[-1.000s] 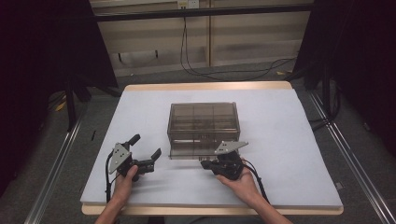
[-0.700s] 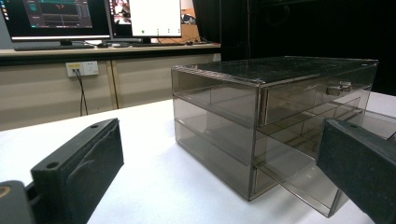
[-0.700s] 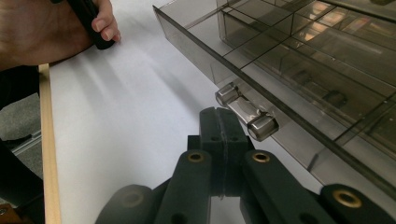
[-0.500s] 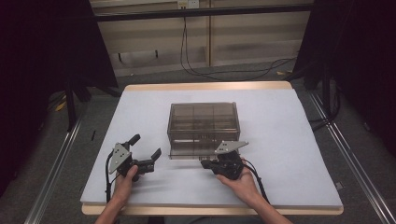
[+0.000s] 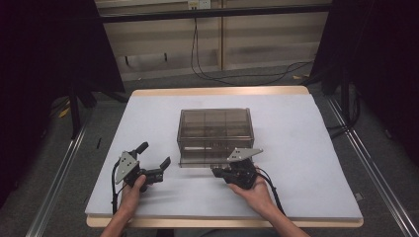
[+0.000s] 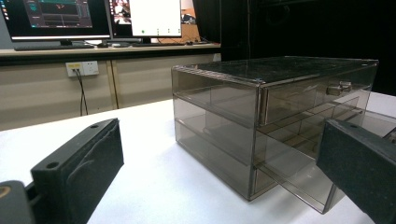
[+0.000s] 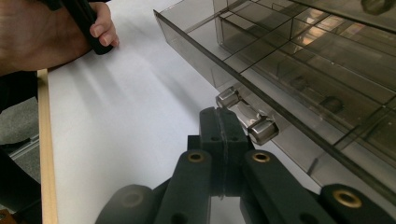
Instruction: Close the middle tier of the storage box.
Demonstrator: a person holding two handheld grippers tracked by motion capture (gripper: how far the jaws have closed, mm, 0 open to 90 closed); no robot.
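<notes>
A smoked clear plastic drawer box stands near the middle of the table, its bottom drawer pulled partly out toward the person. The box looks light, stiff and slick-walled, likely to slide on the table if tugged hard, and brittle enough to crack under a hard squeeze. The best hold is the small metal handle on the drawer front; a second handle sits on the upper drawer.

The right gripper lies at the drawer front, its jaws pressed together just beside the handle. Whether they pinch the handle or merely touch it cannot be told from the right gripper view. The left gripper rests on the table to the box's left, well apart from it, jaws spread wide and holding nothing.

The table has a white, matte top with a pale wooden edge. Beyond it run a low beige wall with a socket and hanging cables, monitors on a desk, dark curtains at both sides, and grey floor.
</notes>
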